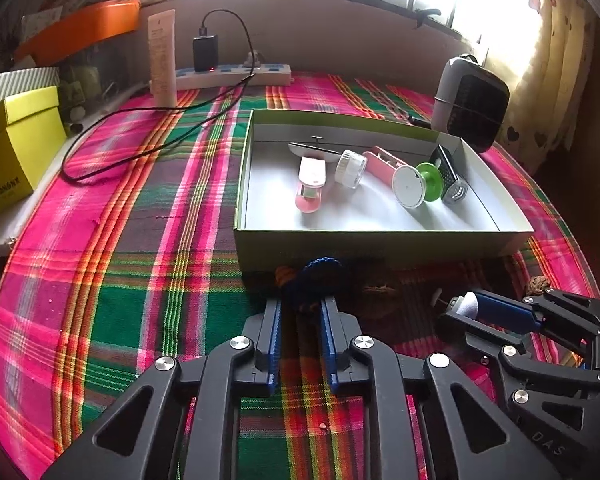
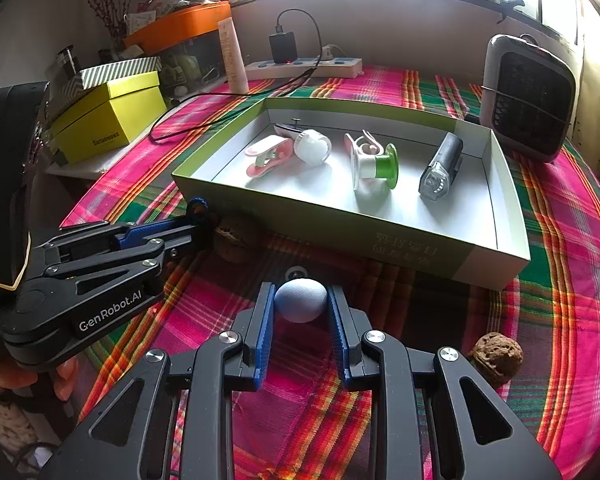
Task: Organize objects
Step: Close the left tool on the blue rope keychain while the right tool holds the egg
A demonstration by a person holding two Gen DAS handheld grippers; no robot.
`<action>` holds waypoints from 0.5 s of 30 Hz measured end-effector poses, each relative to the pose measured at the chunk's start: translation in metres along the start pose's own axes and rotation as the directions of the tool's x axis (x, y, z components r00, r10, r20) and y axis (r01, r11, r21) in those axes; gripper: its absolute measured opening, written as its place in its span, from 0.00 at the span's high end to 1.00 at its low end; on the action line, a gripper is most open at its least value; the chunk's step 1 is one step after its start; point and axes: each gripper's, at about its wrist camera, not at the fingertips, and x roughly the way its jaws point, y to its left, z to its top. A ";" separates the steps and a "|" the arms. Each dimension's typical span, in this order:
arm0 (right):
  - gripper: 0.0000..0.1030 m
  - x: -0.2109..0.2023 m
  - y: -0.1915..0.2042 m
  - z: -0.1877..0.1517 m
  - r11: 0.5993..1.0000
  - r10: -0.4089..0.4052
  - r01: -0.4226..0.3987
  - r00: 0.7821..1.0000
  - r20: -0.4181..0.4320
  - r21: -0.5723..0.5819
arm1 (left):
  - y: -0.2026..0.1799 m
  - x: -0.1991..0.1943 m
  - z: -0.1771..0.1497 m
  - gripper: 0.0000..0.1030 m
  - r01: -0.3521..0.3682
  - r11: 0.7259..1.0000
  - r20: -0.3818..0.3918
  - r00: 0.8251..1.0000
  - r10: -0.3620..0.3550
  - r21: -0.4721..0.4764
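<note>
A pale, matte, egg-shaped ball point(image 2: 301, 305) sits between the blue ribbed pads of the right gripper point(image 2: 301, 308), which is closed narrowly against its two sides, low over the plaid cloth near the front edge of the bench point(image 2: 560, 320). Directly ahead of it, just beyond, stands a shallow cardboard box point(image 2: 400, 240) with a white floor, its long axis running across the view; the ball would likely go forward and up over the near wall. Inside lie a pink clip point(image 2: 268, 156), a white round cap point(image 2: 313, 147), a green and white spool point(image 2: 376, 166) and a dark, glossy bike light point(image 2: 440, 168). To the left, the left gripper point(image 1: 300, 308) pinches a dark blue knitted ring with an orange patch point(image 1: 312, 280), soft and ribbed, right at the box's near wall. Two wrinkled brown walnuts rest on the cloth: one point(image 2: 234, 240) beside the left gripper, one point(image 2: 496, 356) to the right of the right gripper.
</note>
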 end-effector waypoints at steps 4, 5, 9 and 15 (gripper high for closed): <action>0.74 -0.001 0.001 0.000 1.000 -0.001 0.001 1.000 0.002 -0.004 | 0.000 -0.002 -0.001 0.85 0.011 1.000 0.000 1.000 -0.011 -0.002; 0.74 -0.001 0.001 0.000 1.000 -0.001 0.001 1.000 0.002 -0.005 | 0.000 -0.002 -0.003 0.85 0.013 1.000 0.000 1.000 -0.013 -0.002; 0.74 -0.002 0.003 0.000 1.000 -0.002 0.002 1.000 0.006 -0.008 | -0.002 -0.006 -0.008 0.85 0.027 1.000 -0.002 1.000 -0.027 -0.003; 0.74 -0.005 0.005 -0.003 1.000 -0.006 0.006 1.000 0.009 -0.011 | -0.004 -0.016 -0.020 0.85 0.046 0.999 -0.010 0.999 -0.046 0.012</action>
